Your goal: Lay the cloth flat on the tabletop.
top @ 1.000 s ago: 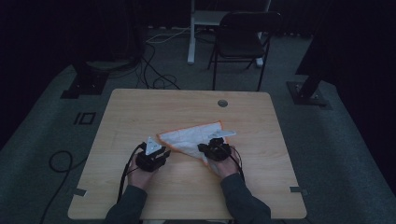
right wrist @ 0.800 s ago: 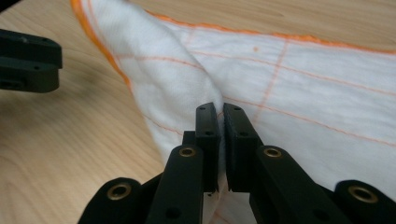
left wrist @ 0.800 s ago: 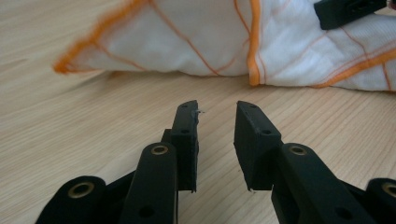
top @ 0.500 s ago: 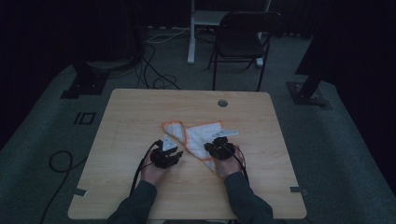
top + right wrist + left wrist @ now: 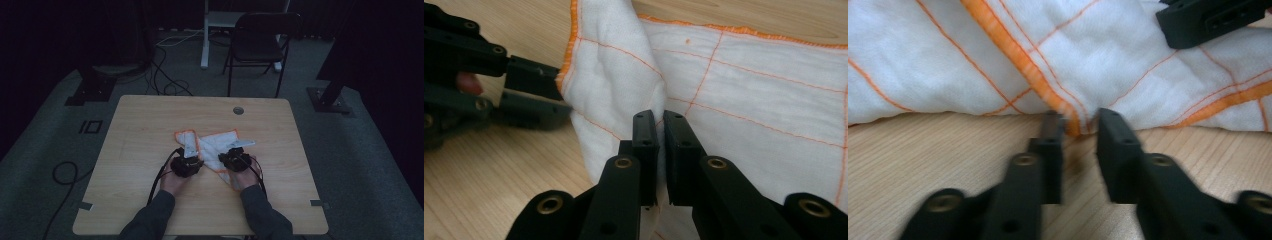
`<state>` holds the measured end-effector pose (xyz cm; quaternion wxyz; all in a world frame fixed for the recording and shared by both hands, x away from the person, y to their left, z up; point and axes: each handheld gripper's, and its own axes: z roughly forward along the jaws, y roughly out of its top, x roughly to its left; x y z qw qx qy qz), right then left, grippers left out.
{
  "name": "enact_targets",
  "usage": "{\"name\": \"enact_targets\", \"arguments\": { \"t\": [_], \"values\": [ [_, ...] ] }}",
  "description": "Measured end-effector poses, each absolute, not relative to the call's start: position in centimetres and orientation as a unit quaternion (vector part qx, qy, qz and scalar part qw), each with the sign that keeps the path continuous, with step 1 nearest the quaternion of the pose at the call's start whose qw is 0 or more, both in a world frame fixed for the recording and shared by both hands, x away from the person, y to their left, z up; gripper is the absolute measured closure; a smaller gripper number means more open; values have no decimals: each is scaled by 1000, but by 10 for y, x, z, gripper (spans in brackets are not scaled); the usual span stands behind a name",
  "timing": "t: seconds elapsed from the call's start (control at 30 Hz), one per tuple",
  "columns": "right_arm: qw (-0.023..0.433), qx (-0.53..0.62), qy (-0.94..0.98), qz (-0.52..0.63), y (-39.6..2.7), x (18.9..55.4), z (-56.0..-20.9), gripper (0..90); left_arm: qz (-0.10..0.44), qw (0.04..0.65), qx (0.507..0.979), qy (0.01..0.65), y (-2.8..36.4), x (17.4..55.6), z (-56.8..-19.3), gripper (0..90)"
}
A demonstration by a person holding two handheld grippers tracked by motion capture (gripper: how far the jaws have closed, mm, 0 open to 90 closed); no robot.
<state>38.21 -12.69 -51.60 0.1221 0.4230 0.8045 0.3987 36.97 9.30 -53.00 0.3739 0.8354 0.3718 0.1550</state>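
1. Cloth [image 5: 212, 150], white with orange grid and hem, lying partly folded near middle of worktop [image 5: 150, 120], slightly toward the near edge; chair [image 5: 260, 45] beyond far edge.
2. Right gripper [image 5: 660, 120] clenched on a raised fold of cloth; fabric pinched between jaws, nearly no gap.
3. Left gripper [image 5: 1080, 122] at cloth's hemmed edge; jaws just been closing, narrow gap left; orange hem between tips, pads not yet pressing.
4. Risk: hem slipping out sideways if left jaws close off-centre; bite very shallow.
5. Risk: left jaw tips low against worktop; scraping wood or pushing cloth away instead of catching it.
6. Risk: pulling apart before left grip secure; fold dragged askew by right side alone.
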Motion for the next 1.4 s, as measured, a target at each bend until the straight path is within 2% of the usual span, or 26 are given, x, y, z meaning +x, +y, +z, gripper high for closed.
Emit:
{"name": "enact_targets", "arguments": {
  "t": [0.03, 0.07, 0.1, 0.2, 0.23, 0.73, 0.97, 1.4],
  "values": [
    [123, 422, 805, 398, -127, 382, -516, 838, 156, 373, 837, 369, 94, 369, -528, 808],
    [123, 420, 806, 399, -127, 381, -516, 817, 159, 372, 837, 368, 94, 368, -527, 866],
    [123, 420, 806, 400, -127, 381, -515, 806, 163, 371, 839, 363, 95, 366, -525, 878],
    [122, 418, 806, 401, -127, 381, -515, 784, 167, 374, 838, 360, 96, 364, -523, 886],
    [125, 415, 806, 402, -127, 381, -515, 741, 168, 380, 836, 359, 98, 362, -519, 890],
    [119, 395, 806, 425, -127, 375, -509, 653, 183, 401, 826, 352, 126, 329, -496, 892],
    [134, 373, 802, 446, -128, 366, -498, 574, 185, 390, 823, 370, 142, 322, -498, 892],
    [143, 394, 798, 433, -140, 371, -503, 550, 176, 390, 817, 387, 166, 298, -497, 887]
  ]
}}
